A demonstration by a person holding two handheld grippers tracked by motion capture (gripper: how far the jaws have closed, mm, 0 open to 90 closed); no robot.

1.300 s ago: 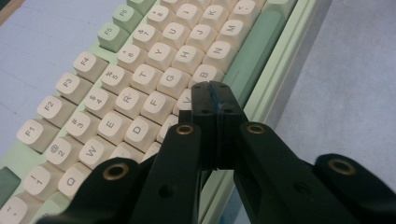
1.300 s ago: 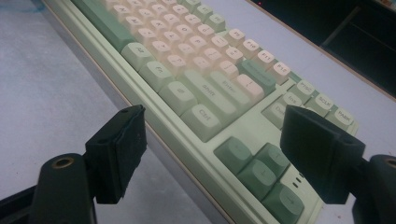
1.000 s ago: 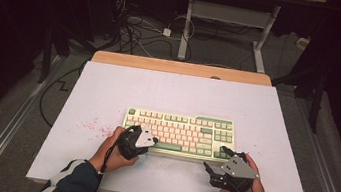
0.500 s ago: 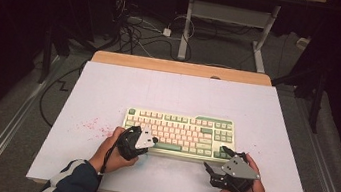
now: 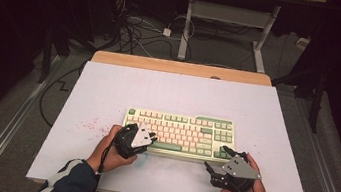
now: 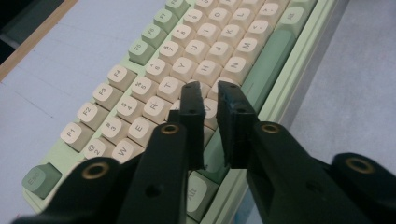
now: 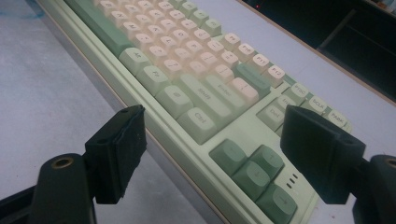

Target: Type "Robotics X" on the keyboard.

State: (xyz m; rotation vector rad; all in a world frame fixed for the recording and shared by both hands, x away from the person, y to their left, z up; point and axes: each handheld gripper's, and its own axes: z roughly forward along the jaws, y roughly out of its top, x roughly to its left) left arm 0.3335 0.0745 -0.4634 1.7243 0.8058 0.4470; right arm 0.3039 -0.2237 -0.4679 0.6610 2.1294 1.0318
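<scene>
2 grippers at keyboard — left gripper jaws just opening slightly, nothing between; right gripper spread wide.

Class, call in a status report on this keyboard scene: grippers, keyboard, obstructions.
Left gripper just parting over keys, nothing between jaws. Right gripper open. Keyboard flat. Nothing obstructing.

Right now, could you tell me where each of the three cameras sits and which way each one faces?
High view: fixed above the person's side, looking forward and down on the table; both forearms, the left gripper and the right gripper show.
Left gripper view: rides the left gripper, looking along its jaws, just opened to a narrow gap, over the keyboard letter keys.
Right gripper view: rides the right gripper, jaws wide apart, facing the keyboard's arrow-key corner.
Shared: all three show the keyboard.
</scene>
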